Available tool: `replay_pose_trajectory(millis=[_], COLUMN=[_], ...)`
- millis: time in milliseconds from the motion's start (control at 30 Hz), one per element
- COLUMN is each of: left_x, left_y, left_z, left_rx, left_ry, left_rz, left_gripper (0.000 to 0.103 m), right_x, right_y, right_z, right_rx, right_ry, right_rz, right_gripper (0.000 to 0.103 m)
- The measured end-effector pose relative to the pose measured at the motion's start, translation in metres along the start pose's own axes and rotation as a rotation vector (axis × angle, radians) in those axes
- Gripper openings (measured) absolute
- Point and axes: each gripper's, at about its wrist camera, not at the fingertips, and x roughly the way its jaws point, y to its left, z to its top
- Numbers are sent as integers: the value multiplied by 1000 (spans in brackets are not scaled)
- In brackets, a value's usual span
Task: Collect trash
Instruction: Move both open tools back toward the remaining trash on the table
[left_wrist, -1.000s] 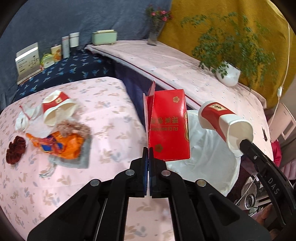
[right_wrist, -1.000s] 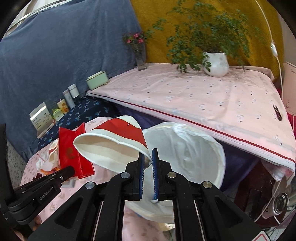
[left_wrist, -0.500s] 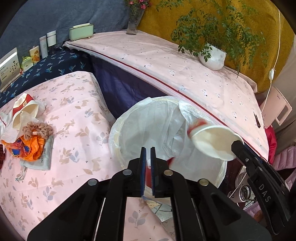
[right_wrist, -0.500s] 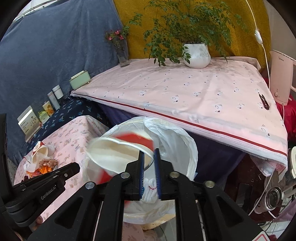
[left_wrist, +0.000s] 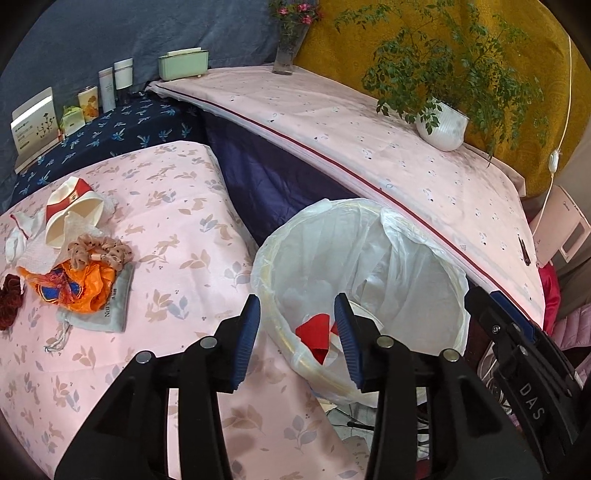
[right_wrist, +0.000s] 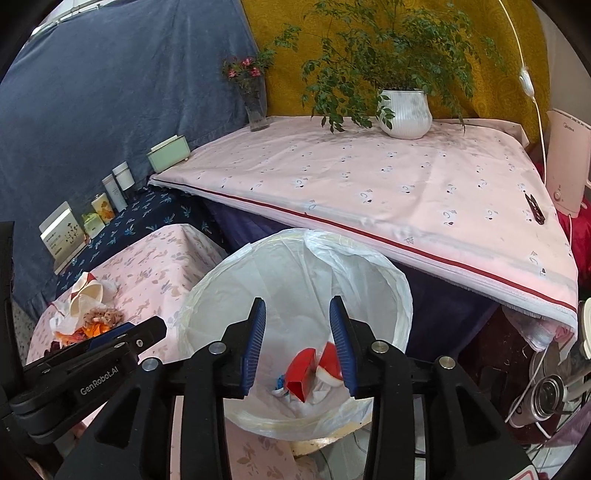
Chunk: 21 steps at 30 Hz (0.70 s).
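The bin (right_wrist: 391, 295), lined with a white bag, stands beside the desk (left_wrist: 177, 206) and under both tongs. The left tongs (left_wrist: 297, 339) and right tongs (right_wrist: 297, 343) have just been opening and now stand released, nothing between the jaws of either. The red box (right_wrist: 301, 376) and a red-and-white cup (right_wrist: 330, 365) lie at the bottom of the bin, so this drop looks finished.

More rubbish waits on the desk, well apart from the bin: a second cup (left_wrist: 74, 214), an orange wrapper (left_wrist: 74, 288), crumpled tissue (left_wrist: 37, 254). The next move, as I judge it, is to swing back there and grasp a piece.

Readable writing: "GenRobot.AI" on the left tongs as seen in the right view, "DAS" on the right tongs in the left view. The grey pouch (left_wrist: 114, 306) carries print too small to read.
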Motion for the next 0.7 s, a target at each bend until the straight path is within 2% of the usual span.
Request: replay_pose_trajectory(millis=[333,533,600,700], left_x=[-14,-27,-32,-38], left_y=[22,41,48,61], left_z=[-3,-5,-6,-7], left_rx=[-39,-67,-83,-101], left_ry=[-20,-46,-57,-68], left_rz=[21,55,68,83], left_gripper=[40,51,58,59], right_x=[-11,-17,-19,-20], right_y=[23,41,48,58], right_z=[-1,-1,-2,-3], right_rx=[-38,-65,-70,-83], right_ry=[-12,-20,-21,-19], right_rz=[23,41,51,67], right_gripper=[42,45,47,47])
